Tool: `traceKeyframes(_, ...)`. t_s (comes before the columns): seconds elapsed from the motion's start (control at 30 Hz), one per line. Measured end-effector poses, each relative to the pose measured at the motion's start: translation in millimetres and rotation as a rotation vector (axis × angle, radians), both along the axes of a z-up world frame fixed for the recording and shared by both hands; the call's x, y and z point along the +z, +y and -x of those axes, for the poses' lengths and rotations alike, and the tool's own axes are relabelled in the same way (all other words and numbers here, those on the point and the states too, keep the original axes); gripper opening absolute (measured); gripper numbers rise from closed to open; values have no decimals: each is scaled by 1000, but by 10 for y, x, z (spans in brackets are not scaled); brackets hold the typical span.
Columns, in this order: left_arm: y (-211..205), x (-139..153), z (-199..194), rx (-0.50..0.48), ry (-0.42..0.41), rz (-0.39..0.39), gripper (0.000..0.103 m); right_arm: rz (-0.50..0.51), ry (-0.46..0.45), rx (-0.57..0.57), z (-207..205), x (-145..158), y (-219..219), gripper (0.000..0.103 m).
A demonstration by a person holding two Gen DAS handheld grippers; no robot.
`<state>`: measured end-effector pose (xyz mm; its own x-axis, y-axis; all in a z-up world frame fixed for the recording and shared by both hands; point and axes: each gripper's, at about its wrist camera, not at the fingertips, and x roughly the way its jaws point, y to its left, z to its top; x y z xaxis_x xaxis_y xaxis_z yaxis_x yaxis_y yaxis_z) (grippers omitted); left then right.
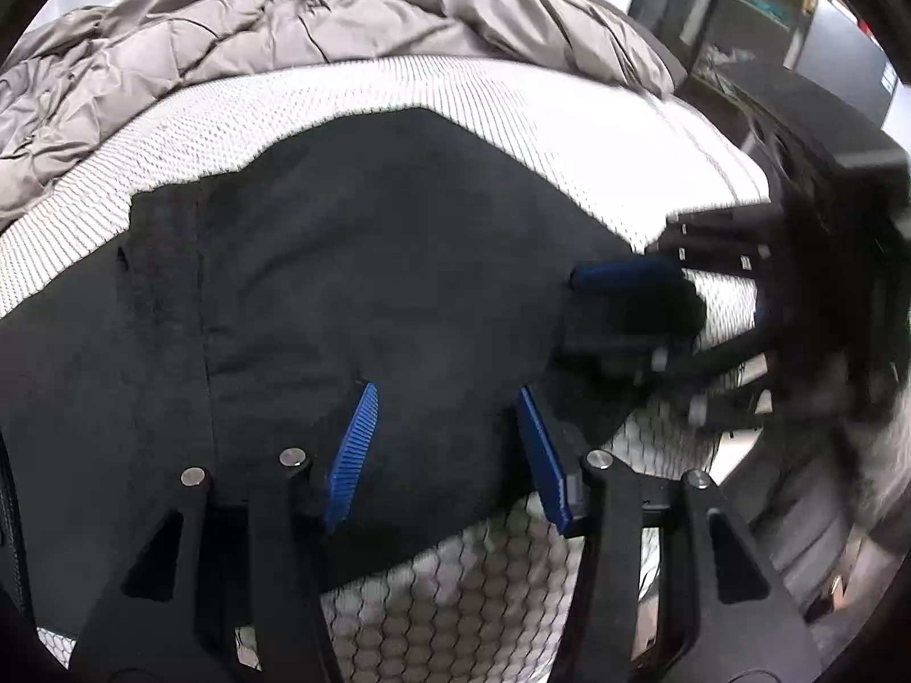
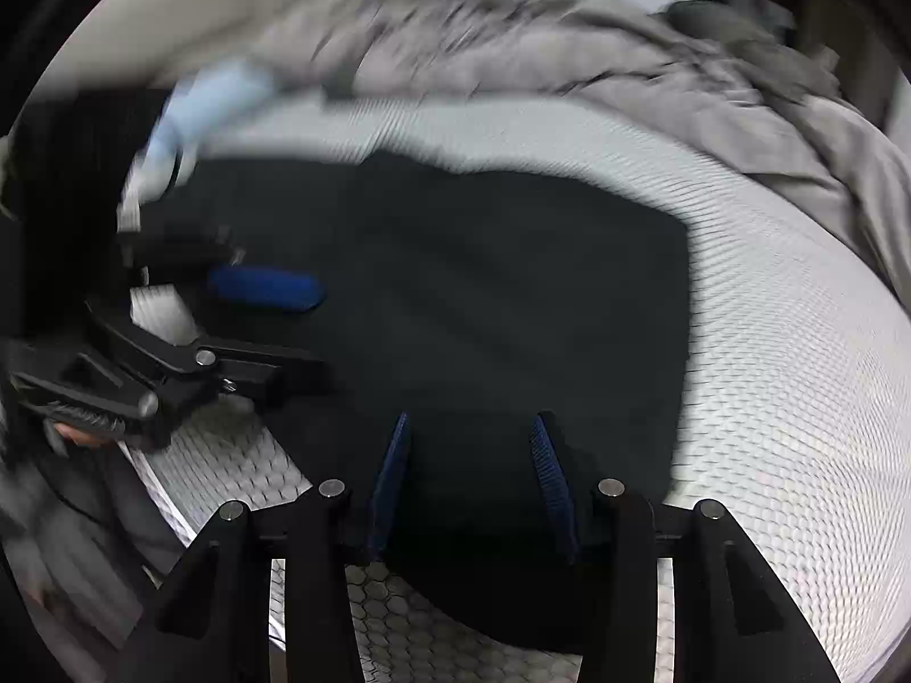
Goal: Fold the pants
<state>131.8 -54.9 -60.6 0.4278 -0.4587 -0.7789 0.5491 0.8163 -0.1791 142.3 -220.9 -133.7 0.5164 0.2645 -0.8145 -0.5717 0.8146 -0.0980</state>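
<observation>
Black pants (image 1: 353,262) are lying flat, folded into a compact dark block, on a white mattress (image 1: 512,108) with a honeycomb mesh cover. Waistband end (image 1: 159,262) is showing at left in the left wrist view. Grey rumpled duvet (image 1: 239,40) is bunched along the far side of the mattress, apart from the pants.

Left gripper (image 1: 447,398) is hovering over the near edge of the pants, jaws standing partly apart, blue ribbed pads (image 1: 356,449) showing bare, nothing pinched between them. Dark fabric is lying beneath and beyond the gap; cannot tell whether the tips are touching it.

Right gripper (image 2: 470,424) is likewise sitting partly open over the pants' near edge, blue pads (image 2: 393,472) clear of each other, no cloth clamped. Contact with fabric not clear.

Each gripper is appearing in the other's view: right gripper at the right edge of the pants in the left wrist view, upper blue pad over the cloth, blurred; left gripper at the left side in the right wrist view, jaws apart, nothing gripped. A pale blue sleeve (image 2: 199,102) is showing blurred behind it.

Right wrist view is motion-smeared.
</observation>
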Motion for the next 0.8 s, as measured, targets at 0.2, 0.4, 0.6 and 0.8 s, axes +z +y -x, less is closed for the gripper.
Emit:
traceKeyframes(0.2,339,-59,185,43,1,2,48,-72,38,-147,-31,-23,-857,53)
traceKeyframes(0.4,640,144,207,121,-13,44,48,-496,184,-228,-184,23,-1385,54)
traceKeyframes(0.6,1452,470,198,409,-66,124,52,-691,349,-290,-887,-242,-1267,26)
traceKeyframes(0.8,2686,486,385,822,-39,140,56,-599,228,-262,-960,45,-1181,8)
